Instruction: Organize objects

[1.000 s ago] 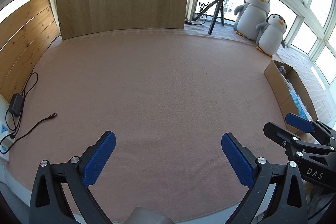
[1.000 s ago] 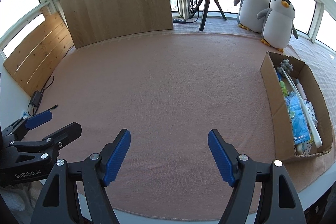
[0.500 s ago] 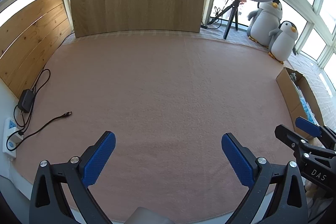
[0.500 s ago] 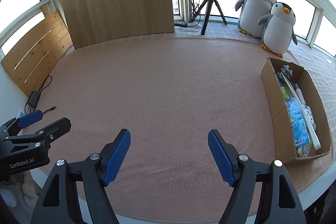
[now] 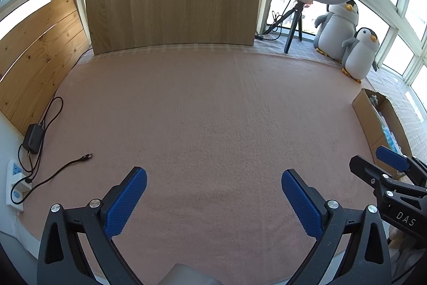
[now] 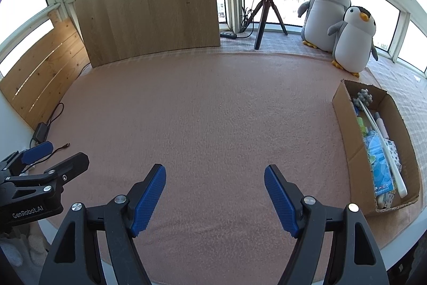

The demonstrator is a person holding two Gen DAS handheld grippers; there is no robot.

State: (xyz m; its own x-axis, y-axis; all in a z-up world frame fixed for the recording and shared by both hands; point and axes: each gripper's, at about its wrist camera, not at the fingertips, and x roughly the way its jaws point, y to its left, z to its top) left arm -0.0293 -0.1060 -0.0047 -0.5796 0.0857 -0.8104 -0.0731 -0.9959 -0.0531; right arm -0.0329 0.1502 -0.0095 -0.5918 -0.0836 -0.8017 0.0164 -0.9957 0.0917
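Over a pink blanket (image 6: 213, 111) by sunlit windows, both hand-held grippers (image 5: 213, 194) (image 6: 214, 191) gape wide, empty.

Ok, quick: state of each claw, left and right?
Left claw: open, holding nothing, above the pink mat.
Right claw: open, holding nothing, above the same mat.

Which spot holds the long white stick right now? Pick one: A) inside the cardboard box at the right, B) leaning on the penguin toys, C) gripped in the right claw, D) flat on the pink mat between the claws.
A: the long white stick lies lengthwise inside the cardboard box on top of the packets there, while the right claw is open and holds nothing.
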